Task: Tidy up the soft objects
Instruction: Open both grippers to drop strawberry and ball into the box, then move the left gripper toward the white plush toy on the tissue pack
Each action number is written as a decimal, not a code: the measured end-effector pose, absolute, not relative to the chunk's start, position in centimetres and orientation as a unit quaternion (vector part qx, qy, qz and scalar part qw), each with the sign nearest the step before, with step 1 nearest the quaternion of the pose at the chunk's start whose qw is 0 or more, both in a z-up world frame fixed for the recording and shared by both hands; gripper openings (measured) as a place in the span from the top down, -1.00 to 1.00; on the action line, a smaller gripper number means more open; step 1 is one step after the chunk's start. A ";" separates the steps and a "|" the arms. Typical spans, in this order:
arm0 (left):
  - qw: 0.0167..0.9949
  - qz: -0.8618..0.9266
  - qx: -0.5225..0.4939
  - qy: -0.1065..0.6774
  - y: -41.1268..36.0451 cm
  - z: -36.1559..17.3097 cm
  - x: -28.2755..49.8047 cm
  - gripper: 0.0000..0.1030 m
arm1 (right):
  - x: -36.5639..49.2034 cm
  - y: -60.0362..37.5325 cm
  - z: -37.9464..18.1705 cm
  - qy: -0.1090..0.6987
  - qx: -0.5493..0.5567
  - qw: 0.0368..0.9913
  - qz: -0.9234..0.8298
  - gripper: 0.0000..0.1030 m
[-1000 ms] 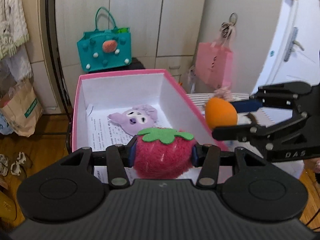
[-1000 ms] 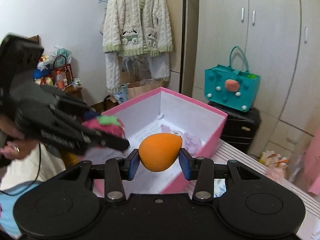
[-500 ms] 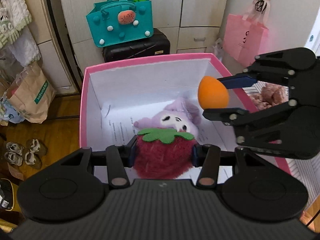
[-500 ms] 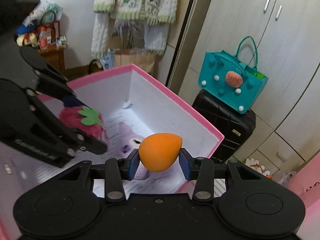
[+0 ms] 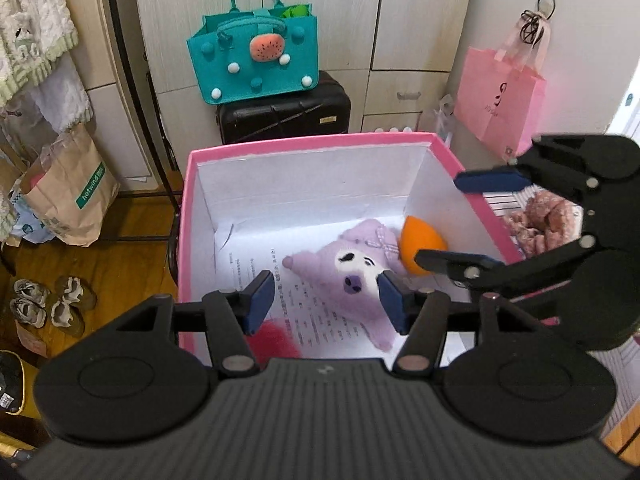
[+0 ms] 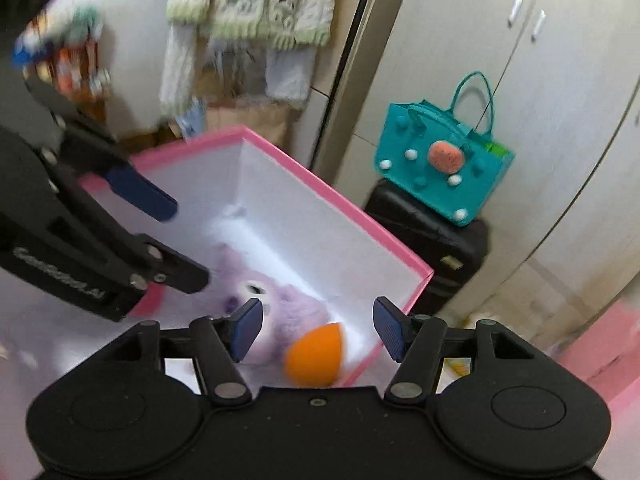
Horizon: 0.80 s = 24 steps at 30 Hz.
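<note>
Both claws released, jaws just opened: left claw [image 5: 326,300] above the strawberry [image 5: 272,340], right claw [image 6: 316,330] above the egg [image 6: 316,356]; both lie in the box [image 5: 304,142] beside the plush [image 5: 352,276]. Risk: withdrawing fingers may, apparently, snag the plush or box wall.

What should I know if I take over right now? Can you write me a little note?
Left tool: open, nothing between its pads; its jaws have just been opening.
Right tool: open too, just opened, nothing held.
Red strawberry plush: in the pink box, near corner, partly hidden by the left tool.
Orange egg-shaped toy: in the box, beside the purple plush.
Done: three soft toys lie in the box.
Left: a pinkish fluffy thing sits outside the box, to its right; probably next. Draw both tools back first.
</note>
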<state>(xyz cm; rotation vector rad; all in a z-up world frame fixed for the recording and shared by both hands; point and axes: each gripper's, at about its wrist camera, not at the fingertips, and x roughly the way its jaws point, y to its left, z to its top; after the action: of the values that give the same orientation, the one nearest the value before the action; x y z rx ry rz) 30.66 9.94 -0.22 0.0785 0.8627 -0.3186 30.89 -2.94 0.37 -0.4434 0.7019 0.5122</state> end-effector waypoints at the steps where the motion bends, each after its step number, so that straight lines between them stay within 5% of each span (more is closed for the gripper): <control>1: 0.895 -0.155 0.041 0.415 10.0 0.1 30.2 -0.15 | 30.5 -3.4 0.8 0.340 -0.194 0.886 0.249 -0.28; 9: 0.900 -0.175 0.070 0.393 10.2 3.3 25.2 -0.26 | 26.3 -7.5 4.5 0.348 -0.076 0.885 0.300 -0.29; 24: 0.901 -0.241 0.126 0.338 7.4 9.0 14.0 -0.32 | 17.7 -11.1 8.8 0.358 -0.038 0.880 0.309 -0.30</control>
<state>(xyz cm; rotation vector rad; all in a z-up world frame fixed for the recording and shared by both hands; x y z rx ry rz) 14.03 7.42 9.03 0.2612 0.6991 -0.4985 17.69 -11.14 8.84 -0.0802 0.7459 0.6435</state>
